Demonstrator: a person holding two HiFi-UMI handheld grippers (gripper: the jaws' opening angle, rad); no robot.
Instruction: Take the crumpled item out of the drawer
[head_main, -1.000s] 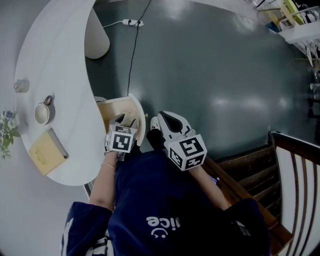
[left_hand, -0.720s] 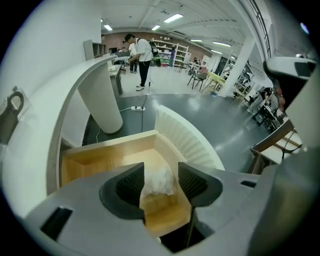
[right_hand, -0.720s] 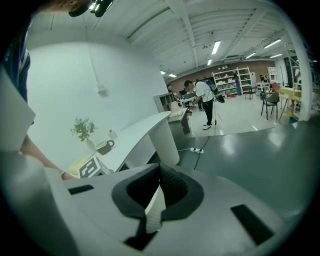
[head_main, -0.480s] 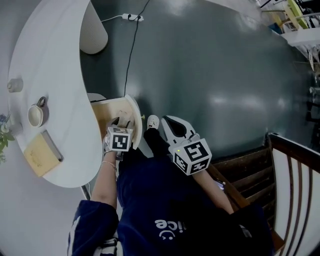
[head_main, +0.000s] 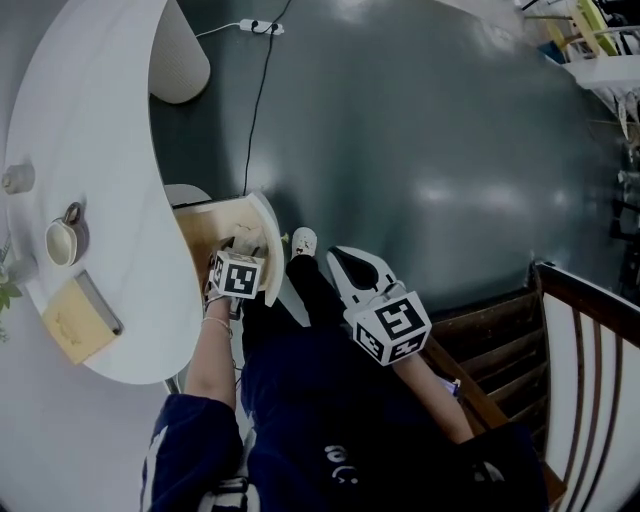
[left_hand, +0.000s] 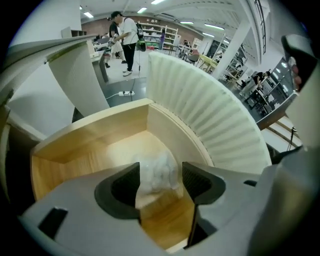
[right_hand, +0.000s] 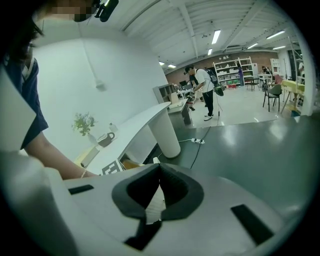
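The drawer (head_main: 212, 222) stands pulled out from under the white table, its pale wood inside (left_hand: 95, 150) showing. A crumpled white item (left_hand: 159, 161) lies on the drawer floor near the curved, ribbed front (left_hand: 210, 110). My left gripper (head_main: 240, 252) reaches down into the drawer. Its jaws are opening, with the crumpled item between them (left_hand: 160, 175) and the pads not pressing on it. My right gripper (head_main: 345, 262) hangs to the right of the drawer, over the dark floor, shut with nothing in it (right_hand: 160, 168).
The curved white table (head_main: 100, 150) carries a mug (head_main: 60, 240) and a yellow notebook (head_main: 78, 318). Its pedestal (head_main: 180, 60) stands behind the drawer. A power strip (head_main: 258, 27) and cable lie on the floor. A wooden stair railing (head_main: 590, 300) is at the right.
My left gripper has stayed in the drawer, edging slightly deeper. The right gripper has drifted a little to the right and down. The head view has shifted.
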